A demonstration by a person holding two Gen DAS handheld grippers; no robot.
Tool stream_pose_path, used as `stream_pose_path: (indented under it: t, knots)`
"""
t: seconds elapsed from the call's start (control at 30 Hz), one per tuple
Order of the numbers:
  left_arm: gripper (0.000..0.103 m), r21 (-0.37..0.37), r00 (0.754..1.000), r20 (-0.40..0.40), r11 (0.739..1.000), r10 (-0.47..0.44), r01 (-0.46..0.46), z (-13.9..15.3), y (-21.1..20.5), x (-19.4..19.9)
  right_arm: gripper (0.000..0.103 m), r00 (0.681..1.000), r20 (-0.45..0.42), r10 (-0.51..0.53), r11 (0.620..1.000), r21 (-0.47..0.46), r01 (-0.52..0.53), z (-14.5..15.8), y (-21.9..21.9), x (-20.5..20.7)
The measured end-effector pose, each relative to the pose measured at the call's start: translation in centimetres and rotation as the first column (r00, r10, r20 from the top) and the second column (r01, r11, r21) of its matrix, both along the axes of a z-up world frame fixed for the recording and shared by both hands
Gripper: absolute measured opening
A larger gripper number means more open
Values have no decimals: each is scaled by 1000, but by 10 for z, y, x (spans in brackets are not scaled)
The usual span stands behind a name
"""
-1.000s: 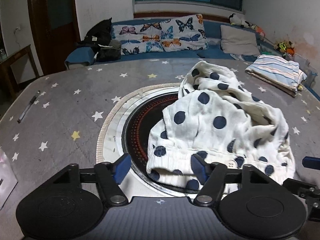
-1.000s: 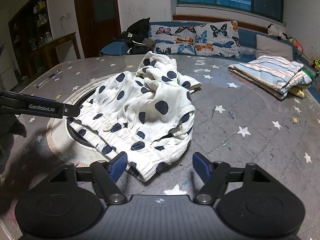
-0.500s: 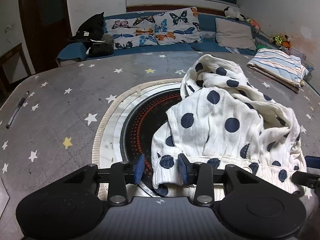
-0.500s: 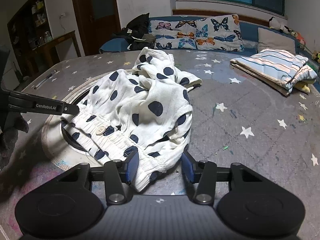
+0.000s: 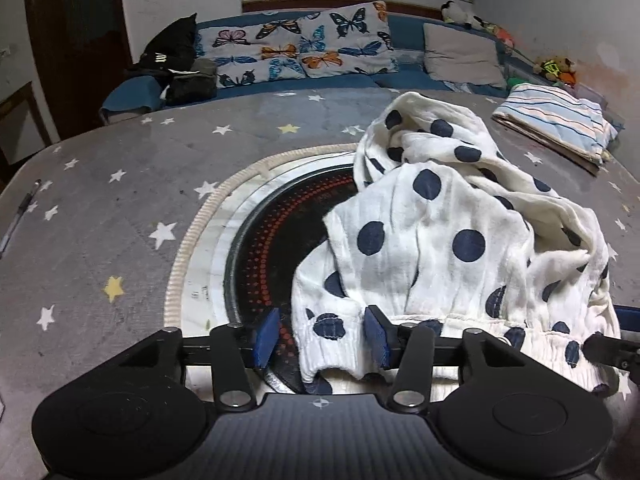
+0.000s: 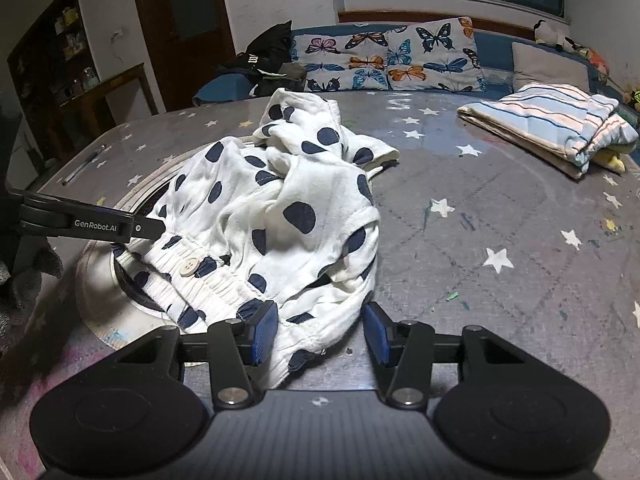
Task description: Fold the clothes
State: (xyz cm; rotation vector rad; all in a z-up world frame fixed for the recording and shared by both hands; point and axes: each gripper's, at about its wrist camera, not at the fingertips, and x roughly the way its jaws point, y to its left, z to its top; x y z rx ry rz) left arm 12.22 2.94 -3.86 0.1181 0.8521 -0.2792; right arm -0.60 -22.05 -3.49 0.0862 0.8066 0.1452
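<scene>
A crumpled white garment with navy polka dots (image 5: 452, 236) lies on the grey star-patterned table, partly over a round black burner. It also shows in the right wrist view (image 6: 280, 220), with its elastic waistband and a white button facing me. My left gripper (image 5: 322, 338) is partly closed around the waistband's left corner, with a gap still between its blue pads. My right gripper (image 6: 320, 332) is partly closed around the waistband's right corner in the same way. The left gripper's finger (image 6: 92, 224) shows at the left of the right wrist view.
A folded striped cloth (image 6: 552, 128) lies at the table's far right. The round burner with a pale rim (image 5: 256, 248) sits in the table's middle. A pen (image 5: 18, 216) lies near the left edge. A sofa with butterfly cushions (image 5: 304, 48) stands behind.
Both grippers moved forward onto the waistband corners and narrowed from wide open to partly closed. The garment shifted slightly toward me.
</scene>
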Motion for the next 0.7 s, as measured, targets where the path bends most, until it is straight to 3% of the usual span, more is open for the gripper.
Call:
stream_pose_path:
  t: [0.17,0.23,0.43,0.7]
  knots:
    - [19,-20,999,3,999,-33,33,1,-4,-4,22,1000,-2,12,999,33,-12,1,1,2]
    - [14,-27,999,5,999,-40,40,2,-3,-7,13,1000,5,7,1000,28,-7,2,1,2]
    - [10,-90,1000,-3,996,-27,26,13,17,-31,6,999,20,35,999,20,-35,13,-5,-4]
    - [9,-127,998,7,989,-68,68,36,38,-87,5,978,21,207,978,29,-207,35,-3,-40]
